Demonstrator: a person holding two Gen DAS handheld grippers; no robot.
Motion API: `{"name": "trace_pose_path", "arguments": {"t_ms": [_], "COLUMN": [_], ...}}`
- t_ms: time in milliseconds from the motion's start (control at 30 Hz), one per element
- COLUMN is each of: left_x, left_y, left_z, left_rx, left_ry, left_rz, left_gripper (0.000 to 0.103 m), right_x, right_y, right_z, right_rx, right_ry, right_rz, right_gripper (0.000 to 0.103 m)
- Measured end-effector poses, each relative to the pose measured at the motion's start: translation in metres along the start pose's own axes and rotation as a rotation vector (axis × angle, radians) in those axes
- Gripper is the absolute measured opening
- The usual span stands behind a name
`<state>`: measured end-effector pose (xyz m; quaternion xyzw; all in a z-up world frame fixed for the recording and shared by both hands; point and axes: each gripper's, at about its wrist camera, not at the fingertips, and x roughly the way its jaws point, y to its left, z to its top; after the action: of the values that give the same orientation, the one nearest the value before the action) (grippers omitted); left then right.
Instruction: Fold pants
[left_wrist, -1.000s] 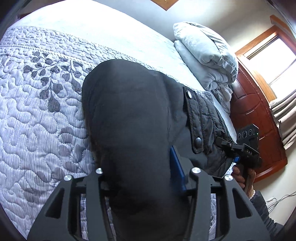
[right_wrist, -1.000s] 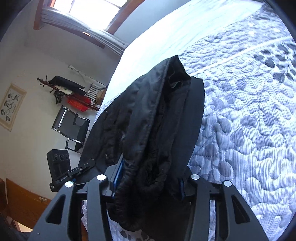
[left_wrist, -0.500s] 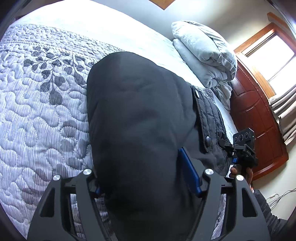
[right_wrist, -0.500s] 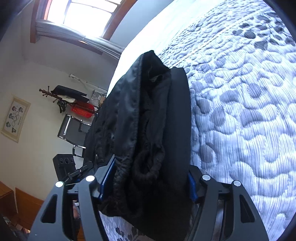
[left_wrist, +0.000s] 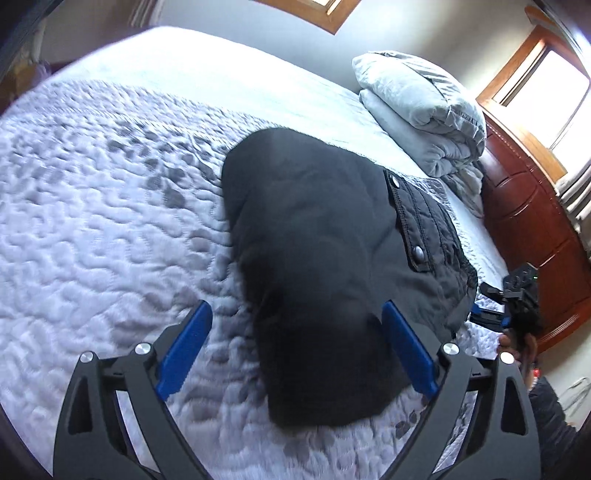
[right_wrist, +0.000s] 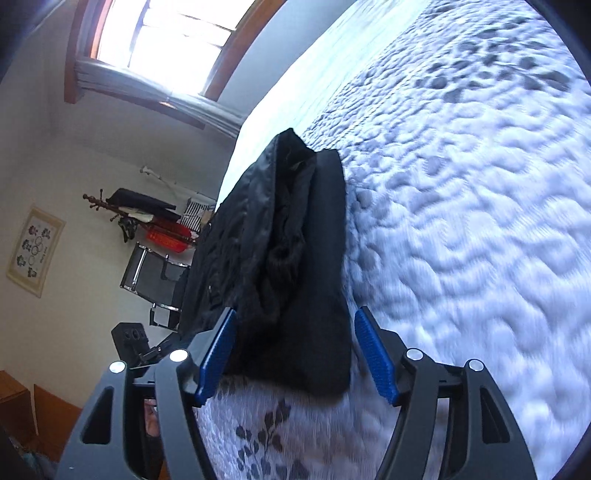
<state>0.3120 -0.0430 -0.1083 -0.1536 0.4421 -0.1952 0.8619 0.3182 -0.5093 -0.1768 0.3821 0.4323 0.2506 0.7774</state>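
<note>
Currently, left wrist view: left gripper (left_wrist: 293, 347) is standing wide, its jaws having just been opening. The folded black pants (left_wrist: 325, 266) are lying on the quilted bedspread (left_wrist: 103, 229), their near end sitting between the blue pads (left_wrist: 184, 347) but clear of both, so nothing is gripped. The bundle's long axis is running straight away from the fingers, up the bed toward the folded grey comforter (left_wrist: 417, 114). A snap-button flap is showing on the right side of the bundle. The right gripper (left_wrist: 491, 306) is peeking in just past that right edge.

Right wrist view: right gripper (right_wrist: 295, 350) is also parted, jaws having opened a little more. The pants (right_wrist: 291, 266) are lying ahead and between the pads (right_wrist: 375, 354) with visible gaps on both sides, so again nothing is held. The long axis is again pointing away from the fingers, near the bed's edge.

Judgement: the fold looks released. Both hands are about equally near, one at each side of the bundle. No containers are in play.
</note>
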Motion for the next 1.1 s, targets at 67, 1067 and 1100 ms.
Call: {"name": "trace_pose_path", "arguments": {"t_ms": [67, 1067, 1100], "left_x": [-0.013, -0.104, -0.108], "left_y": [-0.007, -0.138, -0.14], "left_z": [-0.006, -0.101, -0.102], "left_rx": [0.019, 0.141, 0.139], "left_ry": [-0.014, 0.018, 0.012], "left_rz": [0.034, 0.292, 0.296], "left_gripper": [0.095, 0.098, 0.098], "right_x": [-0.015, -0.058, -0.057], "right_y": [0.004, 0.169, 0.174], "right_z": [-0.011, -0.169, -0.173], "right_rx": [-0.008, -0.315, -0.33], "right_ry": [-0.021, -0.21, -0.211], "right_rz": [-0.011, -0.731, -0.74], "right_gripper": [0.067, 0.099, 0.099]}}
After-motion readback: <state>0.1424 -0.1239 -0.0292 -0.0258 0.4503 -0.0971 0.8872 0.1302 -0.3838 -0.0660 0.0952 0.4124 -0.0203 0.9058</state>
